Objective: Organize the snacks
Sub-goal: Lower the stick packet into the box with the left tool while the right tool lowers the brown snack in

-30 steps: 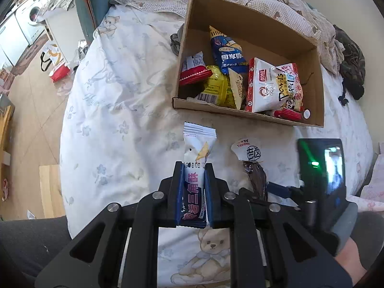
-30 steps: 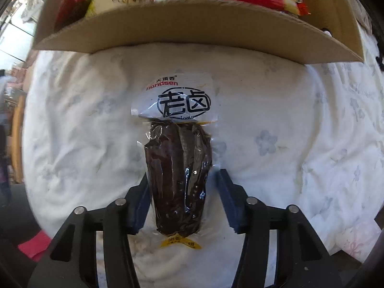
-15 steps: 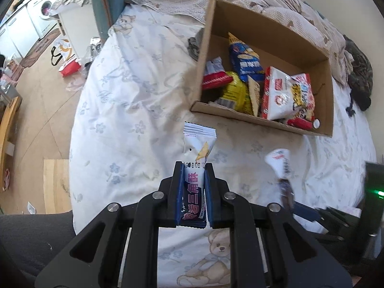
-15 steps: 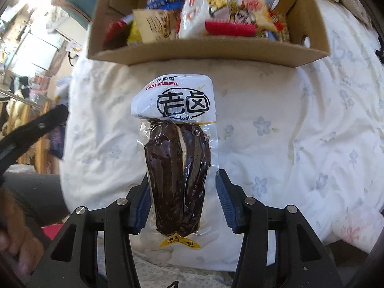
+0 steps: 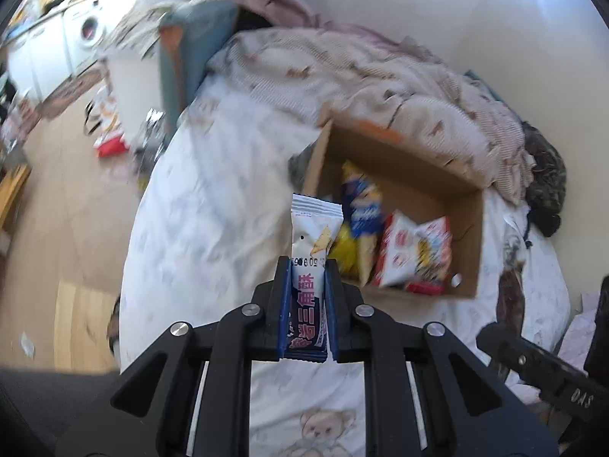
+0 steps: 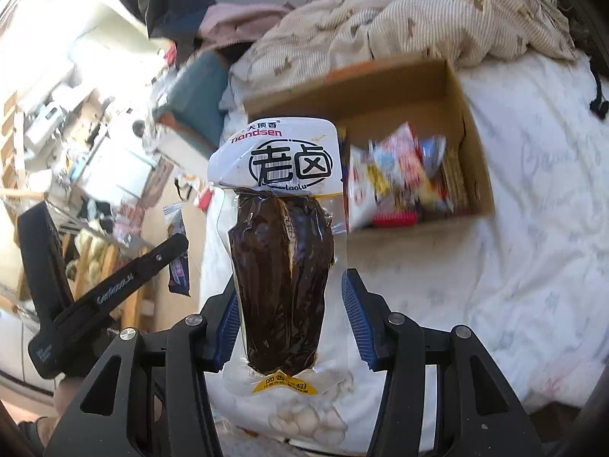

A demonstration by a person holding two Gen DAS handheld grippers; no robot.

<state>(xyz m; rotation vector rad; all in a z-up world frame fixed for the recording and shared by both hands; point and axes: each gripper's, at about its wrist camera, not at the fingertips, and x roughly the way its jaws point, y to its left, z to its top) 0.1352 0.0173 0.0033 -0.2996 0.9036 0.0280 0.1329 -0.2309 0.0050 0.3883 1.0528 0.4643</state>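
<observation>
Between the 2 blue-padded fingers of the left gripper (image 5: 307, 266), in the left wrist view, stands a slim white and dark-blue snack sachet (image 5: 310, 262); the jaws are drawn almost fully together on its lower half, so the crimped top projects upright beyond the tips. Gripping low leaves the free end leading, which suits a drop into the open brown cardboard box (image 5: 468, 243) on the white floral-print bedsheet (image 5: 213, 205), far and right of the sachet. That box holds several packets, among them a blue and yellow bag (image 5: 361, 205) and a red and white bag (image 5: 415, 251), standing against the near wall. Blur smears their print, so no label can be read. At the right edge a black bar, probably part of the right gripper, is cut off by the frame. A beige striped quilt (image 5: 380, 76) drapes over the box's far rim.

Across the right wrist view, the right gripper (image 6: 291, 318) stands about half open around a clear vacuum pouch of dark brown braised food with a white header label (image 6: 283, 255). The left pad meets the dark bulge; the right pad stands off the bulge, and whether it presses the clear margin cannot be told, though the pouch hangs clear of the bedsheet. The wide stance follows the pouch's bulk. The cardboard box lies far and right of the pouch, its contents blurred. At left, a black bar of the left gripper enters; a hand beneath it is largely cut off.
</observation>
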